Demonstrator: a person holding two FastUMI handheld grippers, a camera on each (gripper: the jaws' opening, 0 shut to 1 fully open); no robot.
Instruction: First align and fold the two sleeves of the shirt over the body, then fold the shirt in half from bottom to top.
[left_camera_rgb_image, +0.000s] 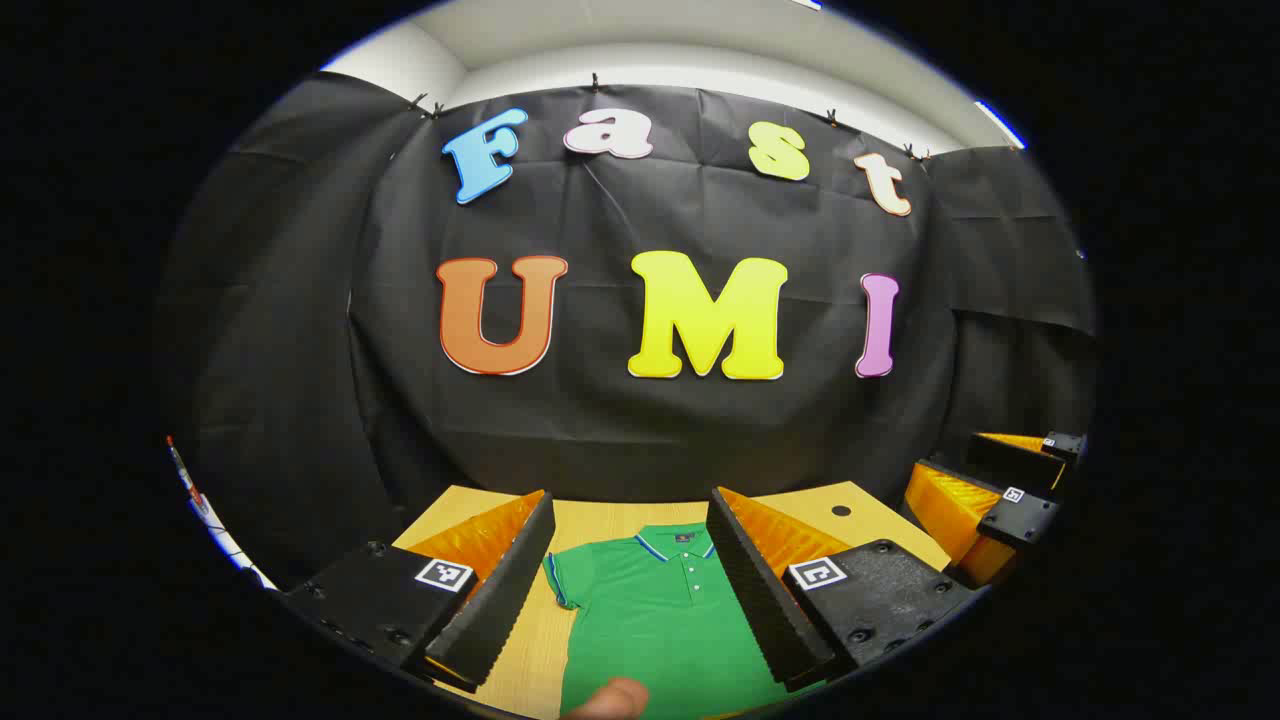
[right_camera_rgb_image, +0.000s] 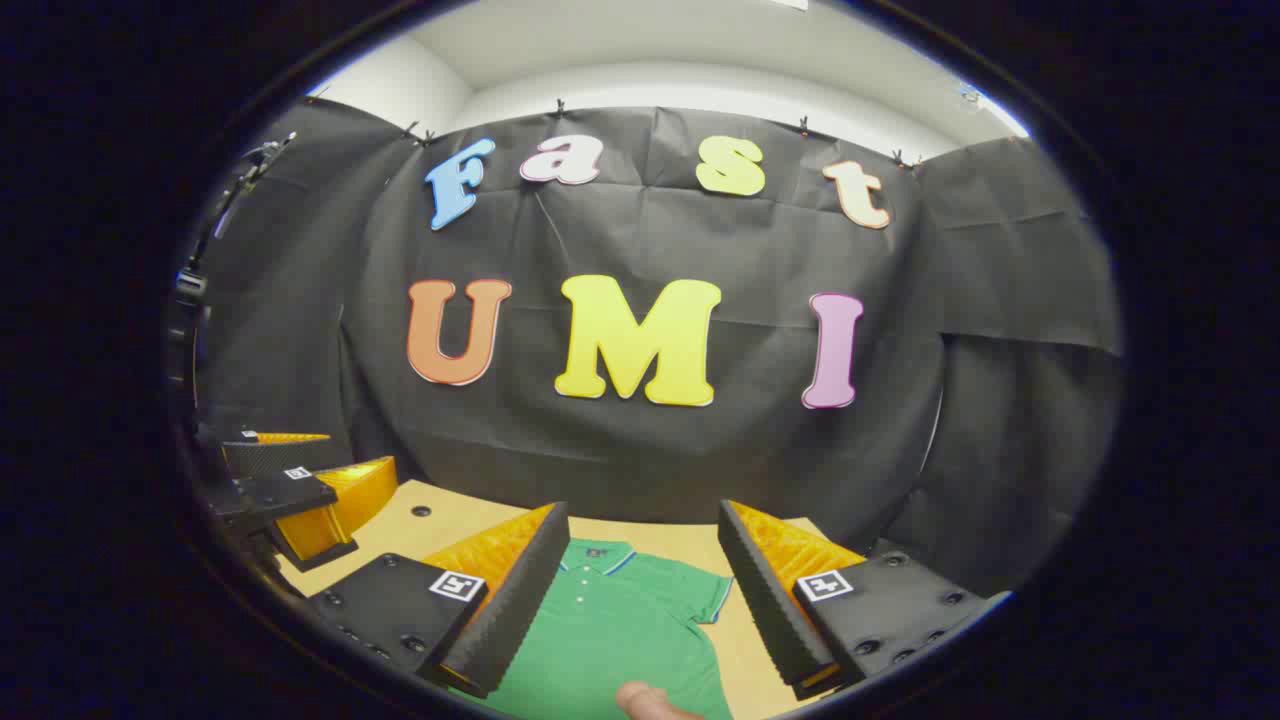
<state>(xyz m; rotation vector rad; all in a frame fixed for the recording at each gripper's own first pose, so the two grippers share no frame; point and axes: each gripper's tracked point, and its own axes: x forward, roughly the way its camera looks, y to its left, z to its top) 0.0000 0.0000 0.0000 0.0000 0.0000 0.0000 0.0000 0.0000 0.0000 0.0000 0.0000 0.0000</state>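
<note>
A green shirt (left_camera_rgb_image: 660, 620) is lying flat on the wooden table (left_camera_rgb_image: 600, 525), collar toward the black wall, sleeves spread out. The left gripper (left_camera_rgb_image: 632, 590) is hovering above it with jaws wide apart — it is holding nothing. In the right gripper view the right gripper (right_camera_rgb_image: 640, 600) is also hanging wide open over the shirt (right_camera_rgb_image: 620, 630), gripping nothing, and the left gripper (right_camera_rgb_image: 290, 490) is showing farther off at the left side — above the table (right_camera_rgb_image: 440, 525).
</note>
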